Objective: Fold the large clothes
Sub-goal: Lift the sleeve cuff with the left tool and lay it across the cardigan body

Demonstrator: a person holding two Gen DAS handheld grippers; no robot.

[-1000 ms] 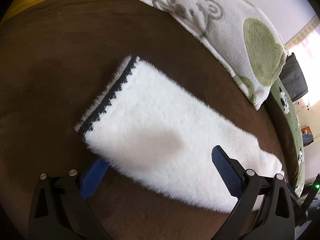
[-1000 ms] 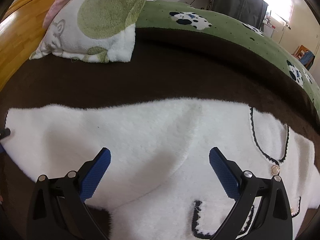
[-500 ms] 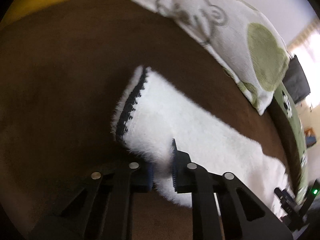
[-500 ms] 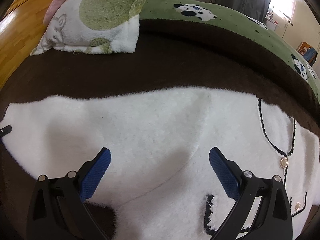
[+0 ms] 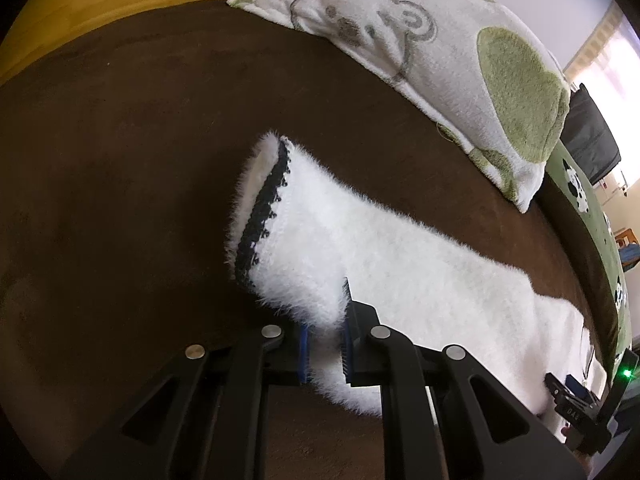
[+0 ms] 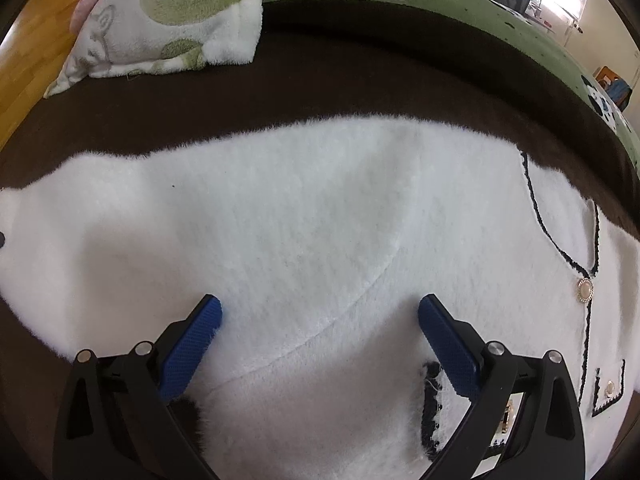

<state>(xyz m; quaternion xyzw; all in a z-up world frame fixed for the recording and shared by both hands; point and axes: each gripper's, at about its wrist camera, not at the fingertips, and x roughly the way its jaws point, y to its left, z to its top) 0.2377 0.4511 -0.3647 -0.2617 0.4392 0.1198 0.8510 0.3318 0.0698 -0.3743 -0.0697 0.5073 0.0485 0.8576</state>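
Cardigan [image 6: 304,216]: white, fluffy, black trim and pearl buttons; lies flat and spread on the brown blanket [image 5: 120,160] of a bed, near the green-spotted pillow [image 5: 460,52]
Sleeve [image 5: 360,248]: stretched away from the body; cuff [image 5: 262,208] with black edging lifted and curled
Left gripper [image 5: 324,344]: jaws closed on the near edge of the sleeve, just behind the cuff
Right gripper [image 6: 316,332]: jaws wide apart, holding nothing, poised over the shoulder area
Handling: judged light, soft and limp; pile looks thick, so a pinch should hold, but loose parts will sag and drag
Hold points: cuff edge and shoulder seam judged best
Long axis: sleeve runs from cuff at centre-left to the body at lower right in the left view; cuff points away from the body
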